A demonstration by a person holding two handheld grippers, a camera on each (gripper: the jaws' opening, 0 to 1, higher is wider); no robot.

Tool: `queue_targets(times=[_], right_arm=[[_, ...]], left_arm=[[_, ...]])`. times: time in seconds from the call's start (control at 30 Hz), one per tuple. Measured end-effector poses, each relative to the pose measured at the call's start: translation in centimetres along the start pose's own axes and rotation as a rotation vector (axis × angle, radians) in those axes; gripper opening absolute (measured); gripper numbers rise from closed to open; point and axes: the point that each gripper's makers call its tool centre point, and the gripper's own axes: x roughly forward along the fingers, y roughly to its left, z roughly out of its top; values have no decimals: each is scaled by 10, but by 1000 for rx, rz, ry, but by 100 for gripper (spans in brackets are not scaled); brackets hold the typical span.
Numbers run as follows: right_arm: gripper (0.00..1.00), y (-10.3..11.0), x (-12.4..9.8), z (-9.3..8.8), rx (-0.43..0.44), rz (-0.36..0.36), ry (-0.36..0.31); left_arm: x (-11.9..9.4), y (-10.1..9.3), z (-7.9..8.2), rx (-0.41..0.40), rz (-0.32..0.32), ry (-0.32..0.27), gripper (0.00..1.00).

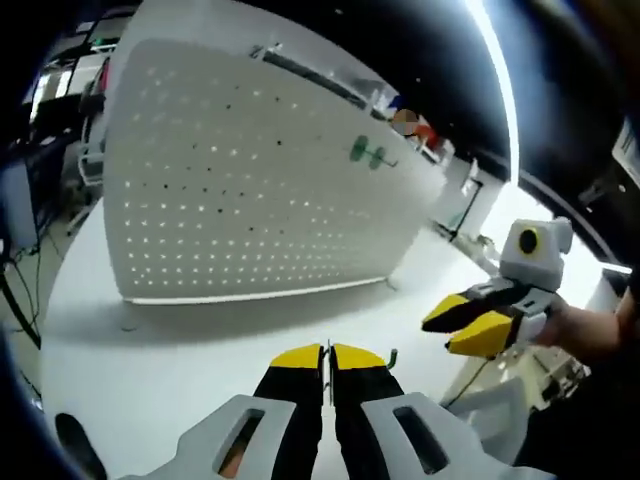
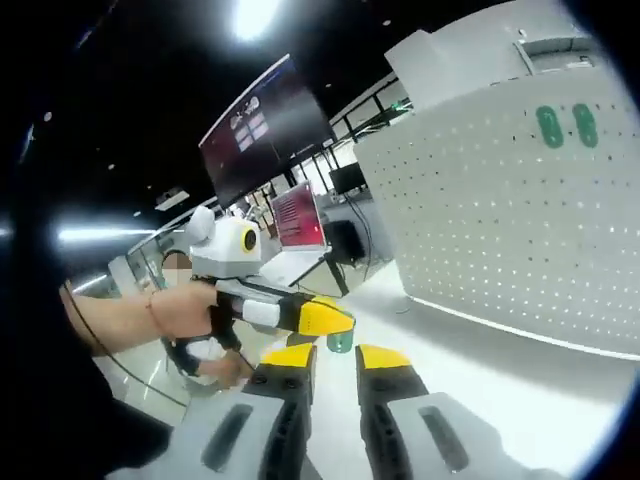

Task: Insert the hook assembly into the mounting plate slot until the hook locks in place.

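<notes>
I see the white pegboard [image 1: 250, 170] standing upright on the white table [image 1: 150, 370], and the tabletop in front of it lies bare, so I have open room to pass along its foot. Near the pegboard's upper corner two green hooks [image 2: 566, 126] stick out. The other gripper [image 1: 470, 322] hovers off the pegboard's right end.

ceiling: dark, light strip [image 1: 497, 80] | wall screens [image 2: 268, 128] lit | white tabletop [image 1: 200, 350]

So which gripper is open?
The right gripper: its yellow tips stand apart. The left gripper has its tips pressed together.
</notes>
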Motion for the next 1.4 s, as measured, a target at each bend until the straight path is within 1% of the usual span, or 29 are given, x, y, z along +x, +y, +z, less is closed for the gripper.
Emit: queue_targets(times=[0.03,0.07,0.13,0.17,0.23,0.3,0.37,0.47,0.57,0.63,0.7,0.8,0.83,0.9,0.97,1.1,1.4], right_arm=[[10,1,2,-2,9,0,19],[9,2,3,-2,10,-7,25],[9,-1,6,-3,-53,-39,44],[9,-3,8,-3,-118,-60,53],[9,-2,12,-4,-159,-75,79],[10,0,16,0,-181,-72,66],[10,1,19,1,-182,-70,73],[11,1,23,2,-212,-72,75],[11,2,25,4,-222,-58,67],[10,2,27,1,-273,-62,86],[10,3,29,0,-305,-61,92],[9,6,30,0,-312,-57,94],[9,6,31,1,-325,-57,90],[8,4,31,0,-354,-68,99],[6,2,29,0,-364,-77,100],[3,-1,28,1,-371,-86,100],[1,1,27,4,-354,-86,75]], left_arm=[[0,1,0,-6,7,-3,1],[0,1,1,-12,10,-5,1],[-1,0,3,-24,11,-18,1],[-2,-1,4,-24,8,-22,1],[-2,-4,6,-23,5,-27,1],[-2,-7,5,-17,0,-24,1],[-2,-9,5,-21,-5,-25,1],[-3,-14,8,-56,-22,-47,1],[-5,-14,9,-62,-25,-53,1],[-6,-15,10,-69,-29,-59,1],[-6,-17,11,-78,-37,-63,1],[-5,-20,11,-91,-43,-69,1],[-4,-23,11,-118,-55,-70,1],[-4,-24,11,-124,-60,-72,1],[-4,-24,11,-125,-60,-74,1],[-3,-26,11,-138,-67,-79,1],[-4,-28,13,-161,-76,-94,1]])
